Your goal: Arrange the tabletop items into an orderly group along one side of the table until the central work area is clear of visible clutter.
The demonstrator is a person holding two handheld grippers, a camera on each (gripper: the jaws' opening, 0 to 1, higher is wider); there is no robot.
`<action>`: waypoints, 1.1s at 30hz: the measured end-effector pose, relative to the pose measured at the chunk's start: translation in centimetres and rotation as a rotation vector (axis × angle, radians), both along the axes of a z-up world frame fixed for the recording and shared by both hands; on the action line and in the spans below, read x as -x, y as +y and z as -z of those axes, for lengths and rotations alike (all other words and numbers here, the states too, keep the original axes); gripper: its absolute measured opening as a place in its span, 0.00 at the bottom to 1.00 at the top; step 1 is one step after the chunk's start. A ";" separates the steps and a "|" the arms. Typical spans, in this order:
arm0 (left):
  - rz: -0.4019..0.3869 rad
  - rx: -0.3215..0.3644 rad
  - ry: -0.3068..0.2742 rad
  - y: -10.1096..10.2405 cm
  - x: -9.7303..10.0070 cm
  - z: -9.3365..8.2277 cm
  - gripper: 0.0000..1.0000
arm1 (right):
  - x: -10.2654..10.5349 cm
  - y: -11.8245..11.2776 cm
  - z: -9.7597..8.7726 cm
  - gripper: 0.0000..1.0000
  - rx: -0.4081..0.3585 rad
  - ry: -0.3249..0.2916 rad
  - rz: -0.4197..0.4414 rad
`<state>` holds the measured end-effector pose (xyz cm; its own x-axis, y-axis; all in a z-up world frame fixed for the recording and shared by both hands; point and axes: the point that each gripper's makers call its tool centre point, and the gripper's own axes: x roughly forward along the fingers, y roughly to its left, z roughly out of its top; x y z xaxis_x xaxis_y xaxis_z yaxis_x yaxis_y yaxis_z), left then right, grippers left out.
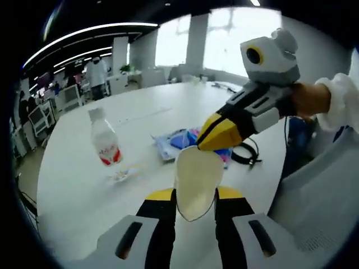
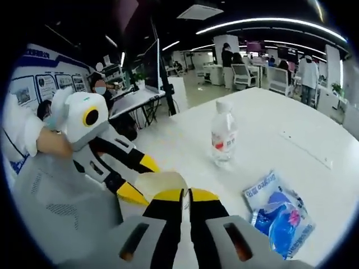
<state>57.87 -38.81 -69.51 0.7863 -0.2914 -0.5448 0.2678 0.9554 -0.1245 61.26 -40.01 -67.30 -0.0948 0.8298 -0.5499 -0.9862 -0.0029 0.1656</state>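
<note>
Cream cup point(image 1: 195, 180) gripped by both tools

Beyond your white round worktop point(image 1: 168, 106) stands a person in a white coat point(image 1: 96, 75), with white office chairs point(image 1: 68, 96) just beside them under the bright windows point(image 1: 224, 39).

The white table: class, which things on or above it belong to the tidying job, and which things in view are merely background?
Job:
bottle
blue packet
cream cup, held between left gripper and right gripper
small wrapper
black cable

Background:
office chairs
wall posters
people standing
</note>
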 end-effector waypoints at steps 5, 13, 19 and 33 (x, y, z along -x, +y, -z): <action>0.003 0.003 0.016 -0.2 0.2 0.5 0.22 | -0.6 0.3 -0.9 0.20 -0.067 -0.060 -0.034; -0.058 0.052 0.030 1.1 0.1 0.8 0.22 | -0.4 -1.1 -1.4 0.29 -0.103 -0.068 -0.097; -0.081 0.124 0.022 0.6 0.1 -0.2 0.23 | 1.7 -2.6 0.5 0.41 -0.055 -0.236 -0.294; -0.032 0.162 0.017 -0.8 0.2 -1.4 0.23 | 3.2 -0.8 1.8 0.42 -0.060 -0.263 -0.313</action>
